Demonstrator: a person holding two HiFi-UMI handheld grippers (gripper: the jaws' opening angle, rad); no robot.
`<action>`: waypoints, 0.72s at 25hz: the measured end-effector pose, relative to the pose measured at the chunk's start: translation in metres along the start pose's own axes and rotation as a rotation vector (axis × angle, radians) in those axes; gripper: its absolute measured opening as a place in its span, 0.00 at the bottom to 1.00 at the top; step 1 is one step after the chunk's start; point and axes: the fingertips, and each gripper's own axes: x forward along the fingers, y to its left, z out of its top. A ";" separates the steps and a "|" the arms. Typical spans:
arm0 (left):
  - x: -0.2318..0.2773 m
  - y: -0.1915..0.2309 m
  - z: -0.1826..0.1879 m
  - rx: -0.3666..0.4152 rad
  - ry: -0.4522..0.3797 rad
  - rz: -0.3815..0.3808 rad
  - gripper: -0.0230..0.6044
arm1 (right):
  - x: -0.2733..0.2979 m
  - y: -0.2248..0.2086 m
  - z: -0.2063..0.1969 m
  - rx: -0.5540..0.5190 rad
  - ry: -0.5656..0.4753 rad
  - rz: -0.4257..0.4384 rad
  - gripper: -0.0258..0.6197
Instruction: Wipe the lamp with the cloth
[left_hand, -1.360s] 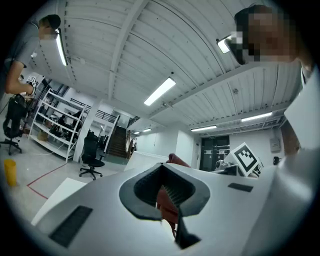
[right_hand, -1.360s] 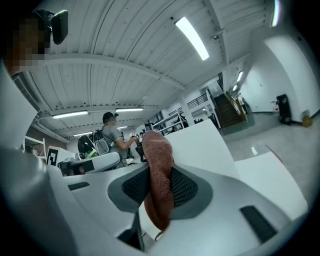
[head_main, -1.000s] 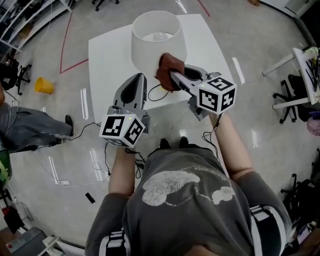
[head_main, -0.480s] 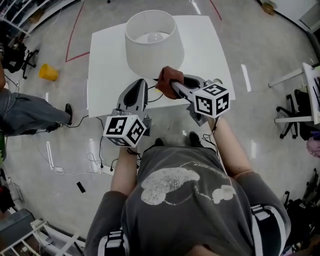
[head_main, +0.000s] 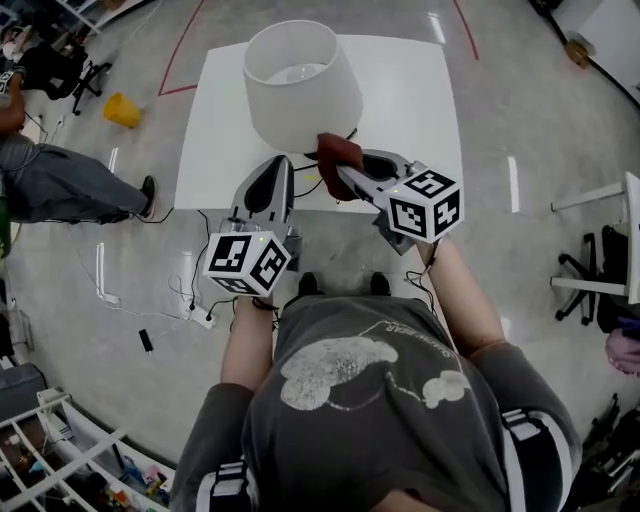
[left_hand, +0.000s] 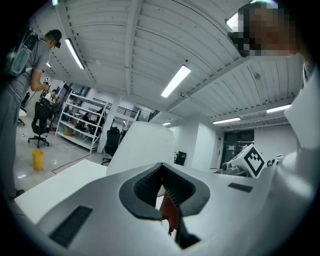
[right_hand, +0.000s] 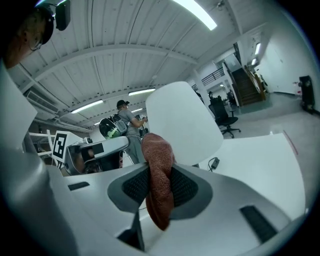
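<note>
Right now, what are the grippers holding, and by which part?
The right gripper pinches the cloth around its bunched middle. The left gripper is shut and holds nothing.

One lamp (head_main: 303, 85) stands on one white surface (head_main: 410, 100), and there is one reddish-brown cloth (head_main: 338, 158). There are two hand-held grippers, the left hand-held gripper (head_main: 279, 165) and the right hand-held gripper (head_main: 343, 178). Each carries one cube, so two in all: the left marker cube (head_main: 248, 262) and the right marker cube (head_main: 424, 204). On the floor lie one yellow container (head_main: 124, 110) and one white power strip (head_main: 203, 320). One other person (head_main: 60, 185) shows at the left edge.
</note>
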 end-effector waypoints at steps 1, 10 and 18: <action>-0.001 -0.001 0.005 0.003 -0.013 0.012 0.05 | -0.001 0.002 0.006 -0.012 -0.006 0.020 0.18; -0.001 -0.041 0.058 0.095 -0.146 0.104 0.05 | -0.018 0.008 0.076 -0.123 -0.081 0.181 0.18; -0.005 -0.041 0.084 0.120 -0.192 0.140 0.05 | -0.005 0.010 0.115 -0.142 -0.110 0.204 0.18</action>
